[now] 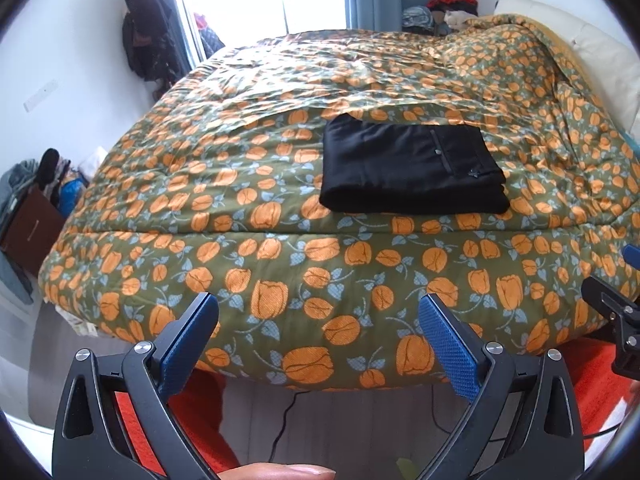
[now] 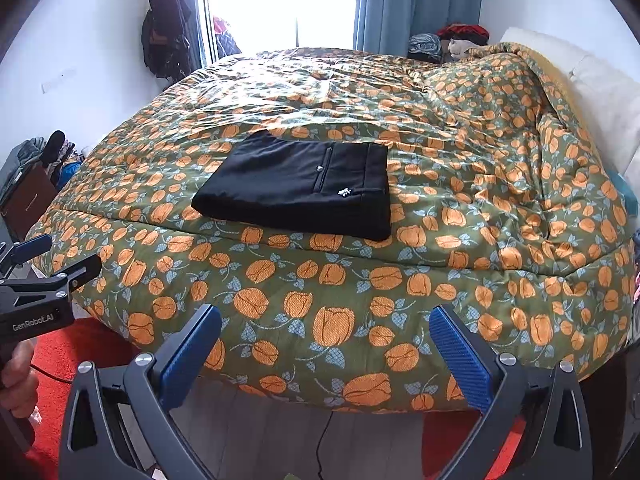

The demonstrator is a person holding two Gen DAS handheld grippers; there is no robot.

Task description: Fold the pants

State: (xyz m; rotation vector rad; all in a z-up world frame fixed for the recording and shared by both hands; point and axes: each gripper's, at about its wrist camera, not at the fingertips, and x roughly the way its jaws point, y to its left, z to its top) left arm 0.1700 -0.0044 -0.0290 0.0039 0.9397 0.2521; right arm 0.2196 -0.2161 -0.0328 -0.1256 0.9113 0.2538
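Your left gripper (image 1: 318,322) has its jaws spread wide and holds nothing; the blue pads (image 1: 450,350) hang in the air in front of the bed's near edge, touching no cloth. Your right gripper (image 2: 326,338) is the same: jaws wide apart, empty, off the quilt (image 2: 460,184). Each gripper shows at the edge of the other's view, the right one cut off at the right rim of the left wrist view, the left one at the left rim of the right wrist view with your hand (image 2: 16,380) below it.

The black pants (image 1: 412,168) lie folded into a flat, compact rectangle on the olive quilt with orange tulips, on the top of the bed a little back from its near edge, well apart from both grippers. The topmost layer shows a back pocket slit with a button (image 2: 320,168) and a small white mark (image 2: 344,191) near the waistband. The folded edges look thick and rounded towards you.

The quilt bunches up at the far right against a pale pillow (image 2: 600,104). The pile of things beyond the bed's far corner is too small to make out.
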